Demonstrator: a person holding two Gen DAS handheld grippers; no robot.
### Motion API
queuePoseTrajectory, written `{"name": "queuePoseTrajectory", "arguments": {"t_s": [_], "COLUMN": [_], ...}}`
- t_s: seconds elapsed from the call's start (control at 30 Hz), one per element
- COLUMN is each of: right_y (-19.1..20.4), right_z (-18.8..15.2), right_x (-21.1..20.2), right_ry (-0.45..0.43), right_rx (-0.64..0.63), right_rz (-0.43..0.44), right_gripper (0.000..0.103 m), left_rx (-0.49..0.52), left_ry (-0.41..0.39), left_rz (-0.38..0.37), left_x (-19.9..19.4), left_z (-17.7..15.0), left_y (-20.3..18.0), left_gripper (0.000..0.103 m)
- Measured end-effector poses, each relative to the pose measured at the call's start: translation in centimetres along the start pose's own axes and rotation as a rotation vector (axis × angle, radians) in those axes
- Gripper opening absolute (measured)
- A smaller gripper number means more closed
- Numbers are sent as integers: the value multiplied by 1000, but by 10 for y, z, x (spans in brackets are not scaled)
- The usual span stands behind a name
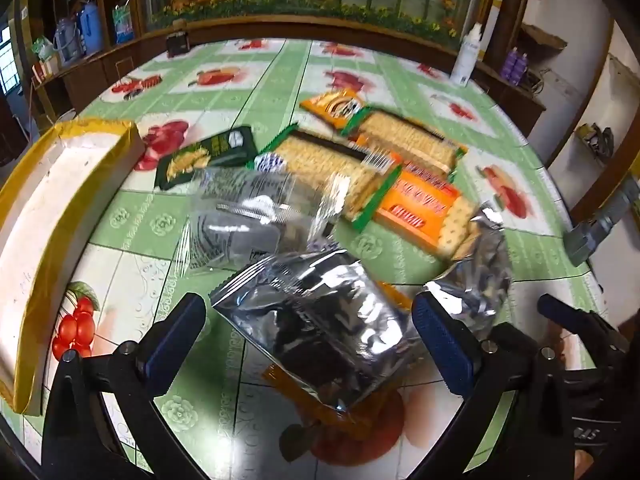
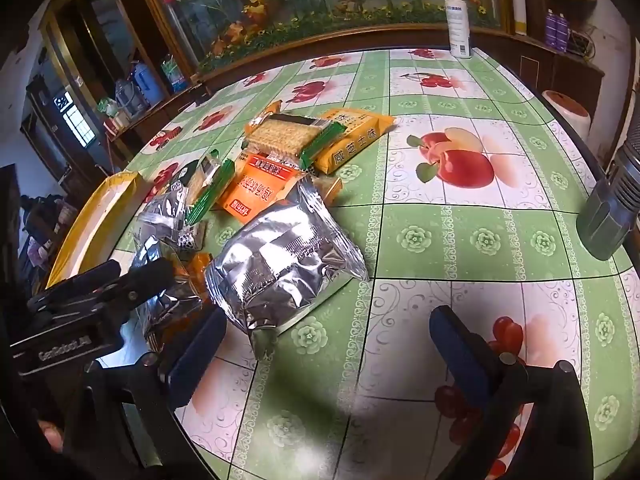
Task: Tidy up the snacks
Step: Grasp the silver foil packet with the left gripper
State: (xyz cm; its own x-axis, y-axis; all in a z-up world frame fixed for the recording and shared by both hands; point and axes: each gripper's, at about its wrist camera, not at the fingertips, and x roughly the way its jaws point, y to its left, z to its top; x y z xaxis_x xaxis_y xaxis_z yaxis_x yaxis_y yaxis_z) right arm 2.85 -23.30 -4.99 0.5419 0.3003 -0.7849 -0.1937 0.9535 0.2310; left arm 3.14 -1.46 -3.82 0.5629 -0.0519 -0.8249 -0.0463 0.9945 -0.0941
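On the table (image 1: 280, 80), the left gripper (image 1: 308, 340) stands open astride a silver foil packet (image 1: 320, 328), the right gripper (image 2: 332, 344) likewise open and empty; next move, I judge: close, then carry to the yellow-edged box (image 1: 48, 200).

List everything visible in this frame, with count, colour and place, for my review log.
Silver foil packets: three, table front, one between the left tongs' jaws.
Cracker packs: two, green-edged, table middle.
Orange packs: two, one under the crackers, one behind.
Dark green packet: one, beside the tray.
Tray: one, gold-rimmed white, table's left edge.
Spray bottle: one, white, far table edge.
Tablecloth: green-white, fruit prints.
Left tongs: open, around a silver packet.
Right tongs: open, over bare cloth beside a silver packet.
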Motion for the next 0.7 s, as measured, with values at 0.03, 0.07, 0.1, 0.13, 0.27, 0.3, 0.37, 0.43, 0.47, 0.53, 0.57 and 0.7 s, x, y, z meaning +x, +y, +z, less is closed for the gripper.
{"name": "queuePoseTrajectory", "arguments": {"t_s": [0.03,0.07,0.1,0.13,0.27,0.3,0.37,0.43,0.47,0.53,0.57,0.7], "right_y": [-3,-3,-3,-2,0,1,5,11,15,21,24,34], "right_z": [1,2,3,5,14,17,22,25,26,27,27,24], "right_x": [-1,1,2,4,8,10,14,21,25,29,31,33], "right_ry": [4,8,11,14,22,24,32,46,51,45,45,27], "right_rx": [-3,-9,-14,-19,25,44,69,73,70,48,33,-46], "right_rz": [3,9,18,24,77,94,104,84,66,31,14,-77], "right_gripper": [103,103,103,103,103,103,103,103,103,103,103,97], "left_rx": [-11,-28,-46,-60,-70,-70,-56,-37,-32,-16,-5,23], "left_ry": [12,24,39,50,32,26,17,17,16,11,8,4], "left_rz": [-12,-27,-33,-38,-16,-16,-13,-19,-26,-27,-22,-31], "left_x": [3,7,11,14,13,12,10,9,8,6,6,1], "left_z": [-2,-2,-2,-3,-3,-4,-6,-7,-7,-9,-10,-15], "left_y": [4,9,14,19,33,36,38,39,40,43,44,51], "left_gripper": [103,103,103,103,103,100,96,93,93,89,88,86]}}
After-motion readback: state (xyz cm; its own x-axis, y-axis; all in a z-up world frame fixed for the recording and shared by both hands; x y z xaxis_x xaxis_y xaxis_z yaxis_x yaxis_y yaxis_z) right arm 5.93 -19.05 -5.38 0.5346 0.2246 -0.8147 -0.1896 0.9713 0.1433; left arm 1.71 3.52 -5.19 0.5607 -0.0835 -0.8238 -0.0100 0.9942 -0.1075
